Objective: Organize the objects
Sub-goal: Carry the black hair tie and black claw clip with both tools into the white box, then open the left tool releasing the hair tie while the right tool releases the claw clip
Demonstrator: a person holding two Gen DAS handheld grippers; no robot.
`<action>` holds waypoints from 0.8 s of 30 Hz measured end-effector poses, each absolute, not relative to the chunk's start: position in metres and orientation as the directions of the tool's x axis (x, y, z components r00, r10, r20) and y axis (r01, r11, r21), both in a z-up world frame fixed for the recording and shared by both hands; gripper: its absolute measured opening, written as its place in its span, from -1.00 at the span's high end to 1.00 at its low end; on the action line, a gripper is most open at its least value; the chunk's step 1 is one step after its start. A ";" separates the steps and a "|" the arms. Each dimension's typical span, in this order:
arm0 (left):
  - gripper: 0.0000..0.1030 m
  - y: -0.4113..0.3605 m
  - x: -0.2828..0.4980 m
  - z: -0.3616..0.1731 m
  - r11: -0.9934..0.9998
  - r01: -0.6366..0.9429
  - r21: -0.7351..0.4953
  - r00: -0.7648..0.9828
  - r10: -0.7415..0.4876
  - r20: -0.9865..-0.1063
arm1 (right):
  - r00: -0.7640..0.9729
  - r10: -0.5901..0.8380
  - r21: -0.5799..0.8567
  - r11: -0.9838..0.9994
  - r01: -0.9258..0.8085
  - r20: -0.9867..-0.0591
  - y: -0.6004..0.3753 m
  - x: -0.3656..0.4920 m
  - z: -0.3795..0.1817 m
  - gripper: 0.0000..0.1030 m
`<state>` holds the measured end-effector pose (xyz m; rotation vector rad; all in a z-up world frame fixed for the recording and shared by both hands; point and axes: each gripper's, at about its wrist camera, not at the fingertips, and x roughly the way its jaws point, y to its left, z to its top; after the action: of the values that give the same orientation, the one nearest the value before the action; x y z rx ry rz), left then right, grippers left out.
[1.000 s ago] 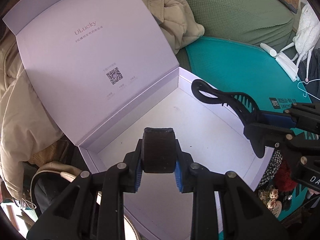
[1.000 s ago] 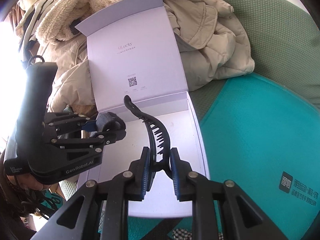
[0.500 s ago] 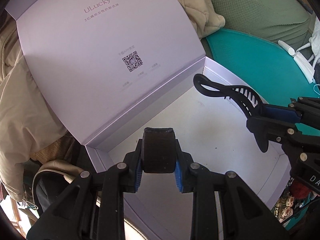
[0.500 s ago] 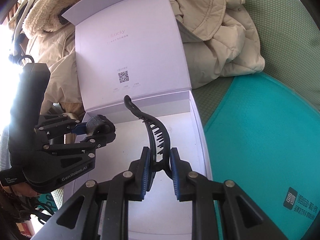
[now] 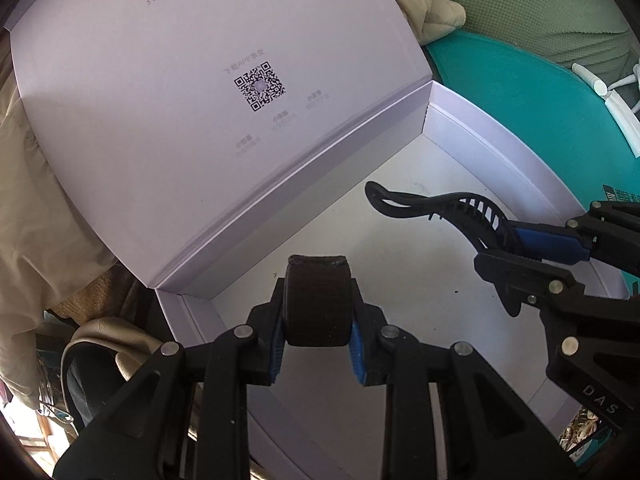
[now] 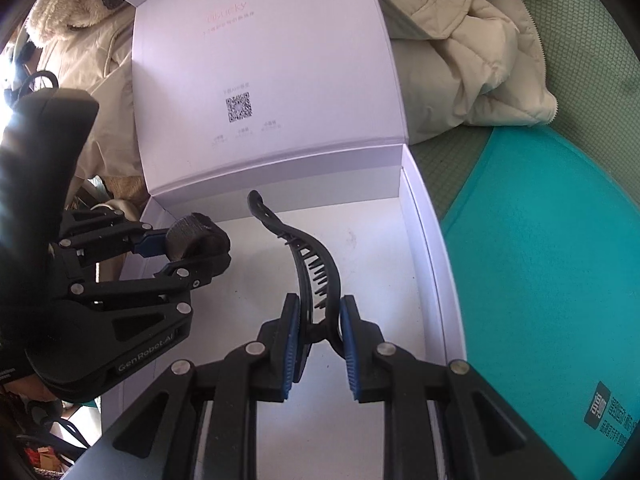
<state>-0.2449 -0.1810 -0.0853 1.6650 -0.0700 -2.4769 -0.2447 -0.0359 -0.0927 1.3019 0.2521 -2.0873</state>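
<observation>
An open pale lilac box (image 5: 472, 128) (image 6: 424, 216) lies with its lid (image 5: 192, 88) (image 6: 272, 60) standing up behind it. My left gripper (image 5: 318, 320) (image 6: 188, 246) is shut on a dark fabric band roll (image 5: 318, 300) (image 6: 192, 236) and holds it over the box's near left corner. My right gripper (image 6: 320, 320) (image 5: 520, 240) is shut on a black toothed hair clip (image 6: 308, 256) (image 5: 432, 204), which sticks out over the white box floor toward the lid hinge.
A beige padded jacket (image 6: 472, 60) lies behind and beside the box on a green cushion (image 6: 592, 40). A teal mat (image 6: 552, 260) (image 5: 520, 108) is under the box's right side. A white cable (image 5: 612, 104) lies at the far right.
Both grippers have moved forward and lower into the box with their objects; the lid and box floor look larger and closer. Both grips are unchanged.
</observation>
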 end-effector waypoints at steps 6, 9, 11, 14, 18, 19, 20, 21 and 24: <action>0.52 -0.179 -0.249 -0.090 -0.988 0.105 0.115 -0.342 -0.145 -0.928 | -0.275 -0.414 0.173 -0.770 0.614 -0.868 -0.034 -0.248 -0.099 0.61; 0.52 -0.177 -0.250 -0.089 -0.986 0.108 0.126 -0.346 -0.156 -0.925 | -0.288 -0.408 0.161 -0.774 0.612 -0.866 -0.033 -0.248 -0.099 0.61; 0.52 -0.176 -0.249 -0.089 -0.986 0.111 0.125 -0.345 -0.156 -0.926 | -0.305 -0.405 0.147 -0.776 0.614 -0.862 -0.032 -0.248 -0.097 0.61; 0.50 -0.174 -0.248 -0.087 -0.985 0.119 0.123 -0.345 -0.157 -0.926 | -0.309 -0.399 0.139 -0.777 0.615 -0.863 -0.030 -0.247 -0.095 0.61; 0.26 -0.169 -0.245 -0.082 -0.982 0.133 0.131 -0.355 -0.171 -0.919 | -0.310 -0.384 0.127 -0.781 0.611 -0.870 -0.027 -0.246 -0.095 0.57; 0.23 -0.167 -0.243 -0.079 -0.981 0.134 0.138 -0.360 -0.178 -0.916 | -0.310 -0.384 0.128 -0.782 0.610 -0.869 -0.025 -0.246 -0.094 0.54; 0.22 -0.165 -0.241 -0.076 -0.980 0.136 0.144 -0.366 -0.185 -0.912 | -0.306 -0.388 0.134 -0.781 0.610 -0.870 -0.023 -0.245 -0.093 0.53; 0.17 -0.163 -0.239 -0.074 -0.979 0.137 0.149 -0.371 -0.190 -0.909 | -0.301 -0.390 0.138 -0.780 0.610 -0.871 -0.021 -0.244 -0.092 0.53; 0.02 -0.155 -0.235 -0.065 -0.976 0.141 0.165 -0.383 -0.208 -0.900 | -0.311 -0.388 0.132 -0.782 0.609 -0.867 -0.019 -0.239 -0.087 0.53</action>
<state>-0.2349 -0.1553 -0.0651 1.6070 -0.0902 -2.4498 -0.2390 -0.0187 -0.0866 1.3146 0.2923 -2.1179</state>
